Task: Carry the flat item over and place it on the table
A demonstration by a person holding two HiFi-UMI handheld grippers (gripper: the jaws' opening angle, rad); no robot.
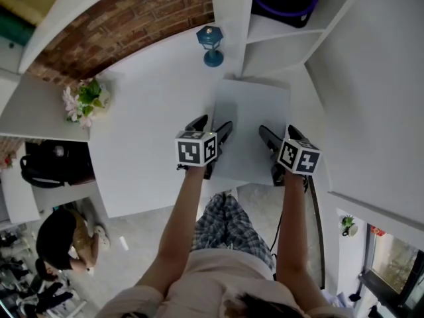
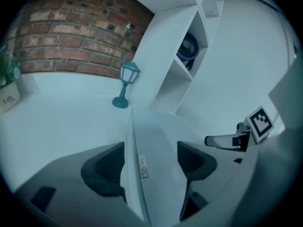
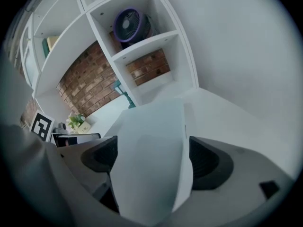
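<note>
My left gripper (image 1: 212,128) pinching left edge of flat white board (image 1: 255,114), my right gripper (image 1: 278,138) pinching right edge. Board at frame centre over white table (image 1: 152,111); contact unclear. Blue lantern (image 1: 211,45) upper centre.

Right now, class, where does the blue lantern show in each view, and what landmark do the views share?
Head view: blue lantern top centre.
Left gripper view: lantern left of centre, upper half.
Right gripper view: lantern centre-left, partly behind the white panel.
Shared landmark: the brick wall.
</note>
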